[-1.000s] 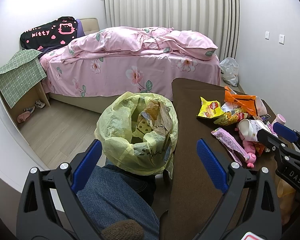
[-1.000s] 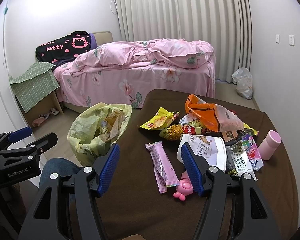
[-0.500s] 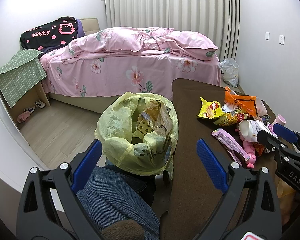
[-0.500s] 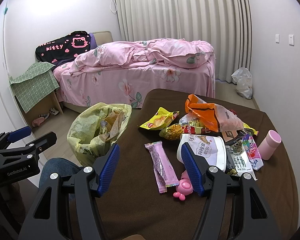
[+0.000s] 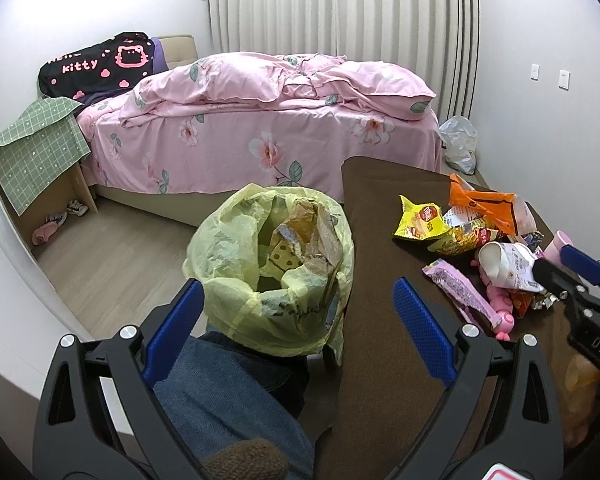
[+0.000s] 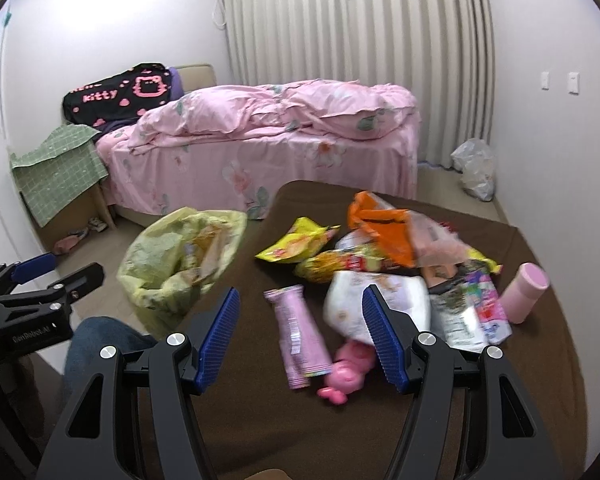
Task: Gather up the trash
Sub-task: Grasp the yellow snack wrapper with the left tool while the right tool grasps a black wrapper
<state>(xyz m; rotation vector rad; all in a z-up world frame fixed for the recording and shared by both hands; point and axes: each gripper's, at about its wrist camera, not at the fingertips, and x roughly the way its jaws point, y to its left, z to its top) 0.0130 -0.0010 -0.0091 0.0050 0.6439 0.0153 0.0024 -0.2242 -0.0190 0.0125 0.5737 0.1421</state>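
trash pile on brown table [image 6: 380, 432], yellow-lined bin [image 5: 272, 264] beside it
left gripper [image 5: 296, 324] gaped wide over the bin, empty; right gripper [image 6: 300, 336] spread wide, empty, above pink wrapper [image 6: 300, 332]; white pouch [image 6: 376, 296], yellow bag [image 6: 292, 244] and orange bag [image 6: 384, 228] lay close together.

Wrappers [image 6: 380, 264] crowd right, near table [image 6: 228, 440] bare (left too)

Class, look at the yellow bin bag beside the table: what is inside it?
Inside the yellow bin bag lie crumpled wrappers, brownish and yellow. Whatever sits beneath them, and the bin itself, is hidden by the bag.
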